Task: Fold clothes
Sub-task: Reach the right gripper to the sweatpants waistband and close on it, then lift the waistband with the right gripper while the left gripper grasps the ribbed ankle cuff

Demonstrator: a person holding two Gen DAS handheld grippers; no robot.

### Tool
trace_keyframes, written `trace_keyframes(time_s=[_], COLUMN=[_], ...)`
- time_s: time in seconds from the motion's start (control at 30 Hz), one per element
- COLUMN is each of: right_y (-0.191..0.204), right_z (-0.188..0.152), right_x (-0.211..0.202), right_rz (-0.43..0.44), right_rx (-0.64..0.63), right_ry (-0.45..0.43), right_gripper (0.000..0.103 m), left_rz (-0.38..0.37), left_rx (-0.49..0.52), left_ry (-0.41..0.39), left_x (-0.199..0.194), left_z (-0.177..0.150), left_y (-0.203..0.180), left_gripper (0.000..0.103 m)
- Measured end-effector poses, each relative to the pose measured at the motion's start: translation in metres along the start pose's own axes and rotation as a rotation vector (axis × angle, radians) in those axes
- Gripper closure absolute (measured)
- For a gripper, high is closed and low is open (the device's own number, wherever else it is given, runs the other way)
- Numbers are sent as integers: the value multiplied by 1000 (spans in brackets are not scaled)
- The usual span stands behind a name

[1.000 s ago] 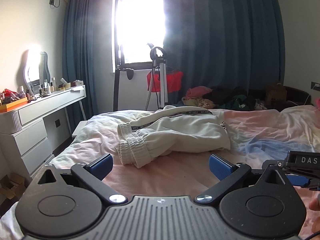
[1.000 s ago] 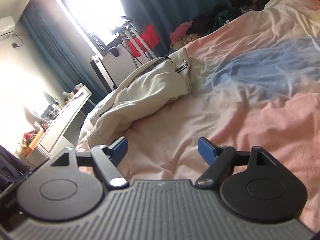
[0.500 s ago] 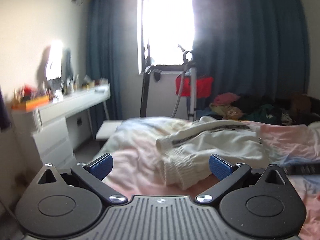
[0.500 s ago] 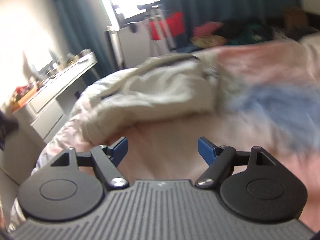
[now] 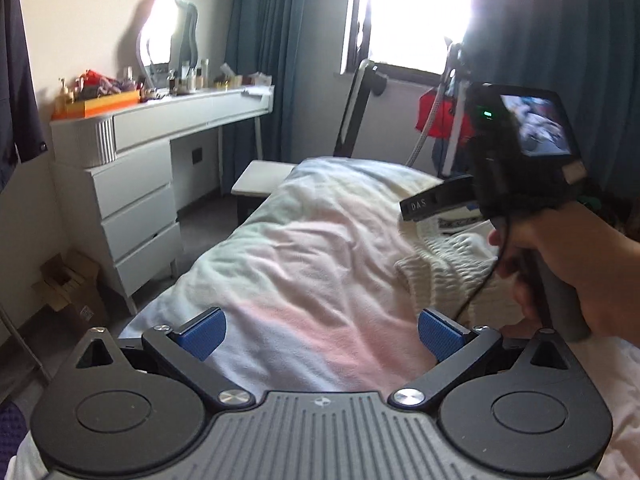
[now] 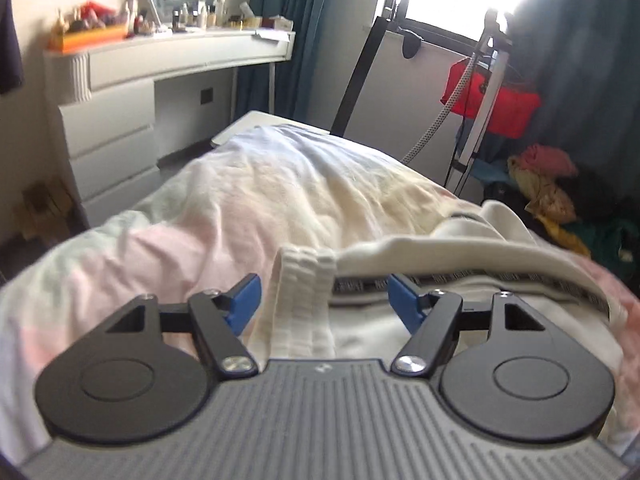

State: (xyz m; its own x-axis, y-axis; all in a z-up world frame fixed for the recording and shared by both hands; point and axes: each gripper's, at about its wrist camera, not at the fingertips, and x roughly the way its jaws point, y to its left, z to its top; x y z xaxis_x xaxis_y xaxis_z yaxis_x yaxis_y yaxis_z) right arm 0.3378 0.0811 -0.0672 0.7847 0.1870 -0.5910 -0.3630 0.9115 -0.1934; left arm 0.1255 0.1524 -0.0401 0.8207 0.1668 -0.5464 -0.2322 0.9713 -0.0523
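A home bedroom: rumpled bed (image 5: 304, 264), white dressing table (image 5: 160, 120) with mirror (image 5: 164, 40), curtained window (image 5: 416, 12).

Left gripper (image 5: 322, 335) fingers spread wide, right gripper (image 6: 325, 303) fingers likewise apart, right hand (image 5: 576, 272) gripping its handle

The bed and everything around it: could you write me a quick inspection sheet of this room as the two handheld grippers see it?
Surface: bed with rumpled pastel bedding.
Job's things: cream garment lying crumpled on the bed, ribbed cuff toward the right gripper.
Clutter: bottles and an orange tray on the dresser; clothes pile on the floor.
Grippers: left gripper open over bare bedding; right gripper open, its fingers either side of the cuff, not closed on it.
Cables: a thin black cable hangs from the right gripper's handle.
Surroundings: bright window, dark curtains, cardboard box by the dresser.
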Motion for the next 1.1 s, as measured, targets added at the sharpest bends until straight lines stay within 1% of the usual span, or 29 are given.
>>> trace_keyframes(time_s=[0.03, 0.07, 0.1, 0.13, 0.17, 0.2, 0.23, 0.3, 0.33, 0.37, 0.47, 0.53, 0.63, 0.73, 0.8, 0.87, 0.93, 0.97, 1.03, 1.1], right_y=[4, 4, 4, 3, 2, 3, 4, 6, 8, 7, -12, -29, -60, -87, -101, -110, -117, -118, -122, -127], right_z=[4, 4, 4, 4, 4, 4, 4, 3, 3, 3, 4, 4, -3, -22, -45, -81, -120, -140, -181, -219], right_x=[14, 26, 38, 45, 52, 55, 52, 43, 35, 25, -16, -48, -108, -171, -211, -242, -268, -273, -283, -280], right_rz=[-20, -43, -67, -68, -69, -67, -80, -107, -120, -142, -176, -205, -225, -229, -225, -204, -182, -168, -140, -106], right_rx=[-5, 1, 8, 17, 26, 30, 31, 20, 8, 1, 34, 56, 116, 179, 224, 274, 309, 327, 364, 421], right_ry=[22, 43, 64, 76, 87, 90, 83, 64, 51, 33, -25, -74, -143, -190, -210, -195, -169, -134, -62, 19], right_gripper=[34, 40, 40, 41, 44, 52, 66, 76, 89, 91, 93, 94, 94, 95, 95, 95, 95, 95, 95, 95], left_rz=[9, 14, 19, 15, 11, 8, 10, 26, 36, 45, 37, 47, 60, 43, 23, 4, -1, -6, -41, -59], left_rx=[-2, -8, -14, -25, -37, -48, -48, -43, -42, -41, -42, -18, 18, 44, 66, 101, 116, 121, 109, 107], left_ry=[9, 19, 29, 33, 36, 40, 40, 41, 40, 40, 45, 23, -4, -11, -8, -20, -31, -36, -28, -17], left_x=[4, 9, 13, 15, 18, 20, 21, 24, 25, 27, 26, 24, 19, 13, 7, -2, -10, -14, -22, -29], left_z=[-1, -2, -2, -3, -3, -3, -2, -1, 0, 0, 1, 2, 3, 1, -2, -3, -4, -4, -5, -8], left_y=[1, 2, 3, 4, 6, 8, 8, 7, 6, 6, 2, -3, -11, -22, -30, -36, -40, -41, -43, -47], left_gripper=[0, 0, 0, 0, 0, 0, 0, 0, 0, 0, 0, 0, 0, 0, 0, 0, 0, 0, 0, 0])
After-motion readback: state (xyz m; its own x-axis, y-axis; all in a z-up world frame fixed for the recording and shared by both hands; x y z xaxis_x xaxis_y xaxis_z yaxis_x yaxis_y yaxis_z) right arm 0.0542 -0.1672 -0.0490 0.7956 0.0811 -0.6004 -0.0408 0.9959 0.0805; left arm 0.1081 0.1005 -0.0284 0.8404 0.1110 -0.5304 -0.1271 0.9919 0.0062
